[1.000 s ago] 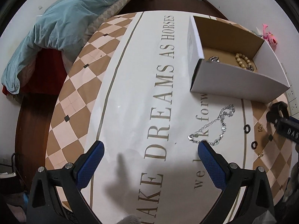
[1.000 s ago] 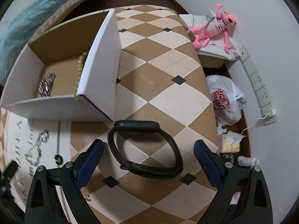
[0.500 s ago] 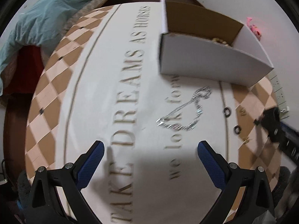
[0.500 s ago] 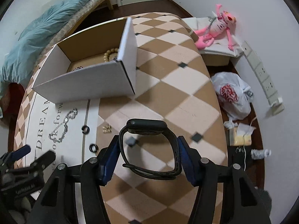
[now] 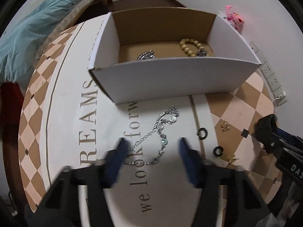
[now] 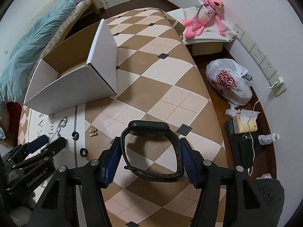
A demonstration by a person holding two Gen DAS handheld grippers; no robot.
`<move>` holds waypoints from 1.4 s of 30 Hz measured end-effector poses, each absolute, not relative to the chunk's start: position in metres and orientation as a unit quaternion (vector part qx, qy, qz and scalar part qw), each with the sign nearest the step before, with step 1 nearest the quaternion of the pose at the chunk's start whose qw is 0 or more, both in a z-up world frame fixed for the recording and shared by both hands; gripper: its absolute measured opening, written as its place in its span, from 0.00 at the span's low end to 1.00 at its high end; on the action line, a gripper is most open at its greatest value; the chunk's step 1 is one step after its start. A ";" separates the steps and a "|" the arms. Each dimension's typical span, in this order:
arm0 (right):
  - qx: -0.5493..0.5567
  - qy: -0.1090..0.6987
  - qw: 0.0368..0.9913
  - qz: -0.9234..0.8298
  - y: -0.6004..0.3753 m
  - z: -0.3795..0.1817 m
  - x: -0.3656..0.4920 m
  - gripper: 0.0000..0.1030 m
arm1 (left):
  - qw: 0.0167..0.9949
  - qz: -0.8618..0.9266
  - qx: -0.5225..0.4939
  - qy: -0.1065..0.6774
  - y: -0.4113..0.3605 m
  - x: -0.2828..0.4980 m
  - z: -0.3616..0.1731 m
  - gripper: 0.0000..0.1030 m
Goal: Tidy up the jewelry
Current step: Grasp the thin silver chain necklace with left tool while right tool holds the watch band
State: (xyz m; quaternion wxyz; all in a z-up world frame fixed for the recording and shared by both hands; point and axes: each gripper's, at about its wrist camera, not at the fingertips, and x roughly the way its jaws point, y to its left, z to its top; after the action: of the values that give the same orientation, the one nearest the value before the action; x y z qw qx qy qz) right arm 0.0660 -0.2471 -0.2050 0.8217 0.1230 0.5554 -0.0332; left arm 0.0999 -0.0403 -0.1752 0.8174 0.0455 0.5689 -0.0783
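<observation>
Between the blue pads of the right gripper sits a black smartwatch, its strap loop pinched from both sides above the checkered tablecloth. The left gripper has its fingers partly apart around the silver chain necklace lying on the white lettered strip, gripping nothing. Two black rings and gold earrings lie just right of it. Beyond stands the open cardboard box, holding a wooden bead bracelet.

Shiny metal chain necklace; matt black rubbery smartwatch; smooth white cardboard box, brown inside; wooden bead bracelet.
</observation>
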 end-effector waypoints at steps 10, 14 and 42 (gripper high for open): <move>0.134 0.546 0.826 -0.025 -0.245 -0.194 0.066 0.60 | 0.811 -0.111 -0.023 0.574 -0.023 0.099 -0.170 0.00; 0.137 0.539 0.831 -0.019 -0.244 -0.187 0.064 0.60 | 0.813 -0.119 -0.055 0.568 -0.012 0.091 -0.157 0.00; 0.132 0.491 0.861 0.031 -0.223 -0.112 0.087 0.58 | 0.815 -0.112 -0.074 0.563 -0.003 0.111 -0.110 0.50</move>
State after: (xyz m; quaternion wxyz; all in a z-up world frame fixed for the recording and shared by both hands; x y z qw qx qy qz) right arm 0.0865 -0.2233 -0.1123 0.8607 0.1322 0.4906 0.0311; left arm 0.1110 -0.0026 -0.1102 0.8155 -0.0739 0.5631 -0.1119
